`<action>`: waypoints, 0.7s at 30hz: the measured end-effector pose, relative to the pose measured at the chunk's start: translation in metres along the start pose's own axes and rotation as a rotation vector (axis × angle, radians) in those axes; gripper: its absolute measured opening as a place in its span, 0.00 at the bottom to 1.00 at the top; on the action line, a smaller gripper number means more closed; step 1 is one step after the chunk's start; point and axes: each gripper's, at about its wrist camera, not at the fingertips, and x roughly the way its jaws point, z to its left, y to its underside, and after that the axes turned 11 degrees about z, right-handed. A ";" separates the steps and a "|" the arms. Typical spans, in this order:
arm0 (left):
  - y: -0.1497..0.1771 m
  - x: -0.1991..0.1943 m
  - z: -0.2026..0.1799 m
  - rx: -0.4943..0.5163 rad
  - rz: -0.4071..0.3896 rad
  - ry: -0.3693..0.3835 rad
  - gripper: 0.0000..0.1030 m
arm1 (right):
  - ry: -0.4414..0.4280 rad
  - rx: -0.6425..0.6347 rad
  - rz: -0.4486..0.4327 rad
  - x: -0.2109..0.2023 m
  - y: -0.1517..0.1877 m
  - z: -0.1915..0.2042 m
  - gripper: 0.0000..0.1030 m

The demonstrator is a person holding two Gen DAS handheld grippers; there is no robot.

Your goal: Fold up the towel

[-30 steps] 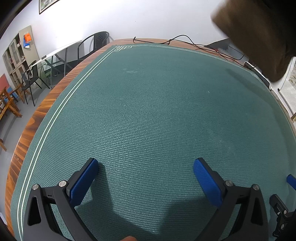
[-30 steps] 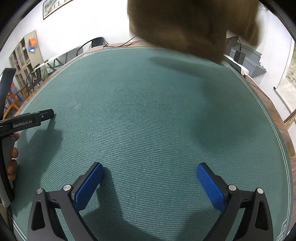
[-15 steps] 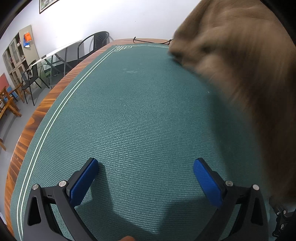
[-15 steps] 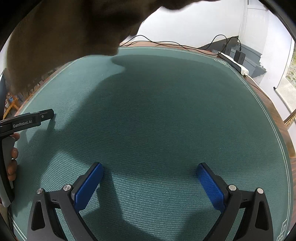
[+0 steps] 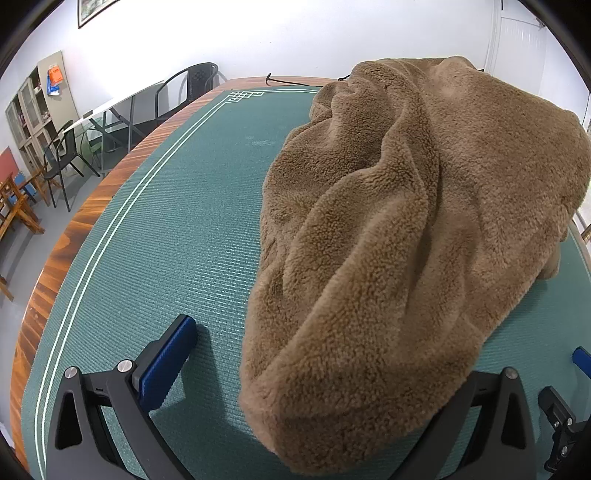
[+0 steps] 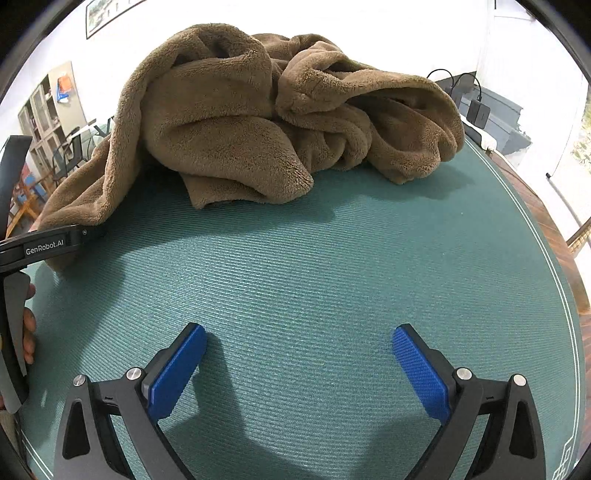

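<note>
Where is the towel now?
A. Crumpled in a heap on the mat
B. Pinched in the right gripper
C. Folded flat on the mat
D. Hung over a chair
A: the towel lies bunched on the mat; the right gripper is open and empty.

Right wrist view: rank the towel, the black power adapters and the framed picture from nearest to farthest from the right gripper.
1. Towel, crumpled on the mat ahead of the right gripper.
2. Black power adapters, beyond the table's far right edge.
3. Framed picture, high on the back wall, upper left.

Black grippers (image 6: 299, 363), blue ribbed pads (image 6: 419, 373), prob. steel screws.
</note>
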 end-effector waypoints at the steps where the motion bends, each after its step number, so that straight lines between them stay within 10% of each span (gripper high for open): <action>1: 0.000 0.000 0.000 0.001 0.000 -0.001 1.00 | 0.000 0.000 0.000 0.000 0.000 0.000 1.00; 21: 0.000 0.000 0.004 -0.001 -0.001 0.003 1.00 | 0.000 0.000 0.000 -0.001 0.001 0.001 1.00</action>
